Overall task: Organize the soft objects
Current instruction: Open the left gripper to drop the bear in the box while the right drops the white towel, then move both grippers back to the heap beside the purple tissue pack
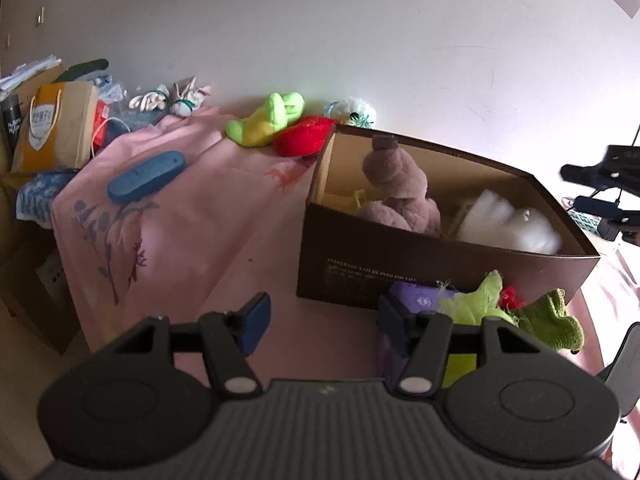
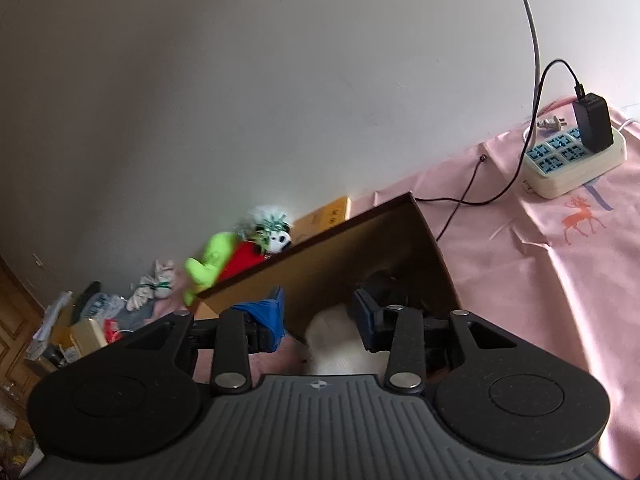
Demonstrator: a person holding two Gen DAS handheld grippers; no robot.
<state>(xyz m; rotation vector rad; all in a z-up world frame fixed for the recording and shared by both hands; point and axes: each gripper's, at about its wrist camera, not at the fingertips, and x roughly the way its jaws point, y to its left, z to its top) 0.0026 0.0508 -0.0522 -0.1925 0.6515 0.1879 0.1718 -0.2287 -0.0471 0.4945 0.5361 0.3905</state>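
Brown cardboard box [image 1: 420, 268] sat on the pink cloth [image 1: 192, 216], and inside it a mauve plush bear [image 1: 396, 188] and a white fluffy toy [image 1: 508, 220] were already tucked away; the left tool [image 1: 320, 320] hovered spread wide and empty just in front of the box; beside its right finger lay a lime-green plush [image 1: 476, 300], a knitted green piece [image 1: 556, 320] and a purple block [image 1: 416, 296], none of them packed yet; further back, by the wall, a yellow-green plush [image 1: 268, 120] rested against a red plush [image 1: 304, 136]. In the right wrist view the right tool [image 2: 320, 320] hung over the box's open top, parted, nothing between its pads [image 2: 272, 316], with the white toy pale below it.

My read: these toys are light and squashy, so they'd give under a pinch and not slip much; best to bite deep into a thick body, not a thin limb or loose yarn; the knitted piece could snag on a finger edge.
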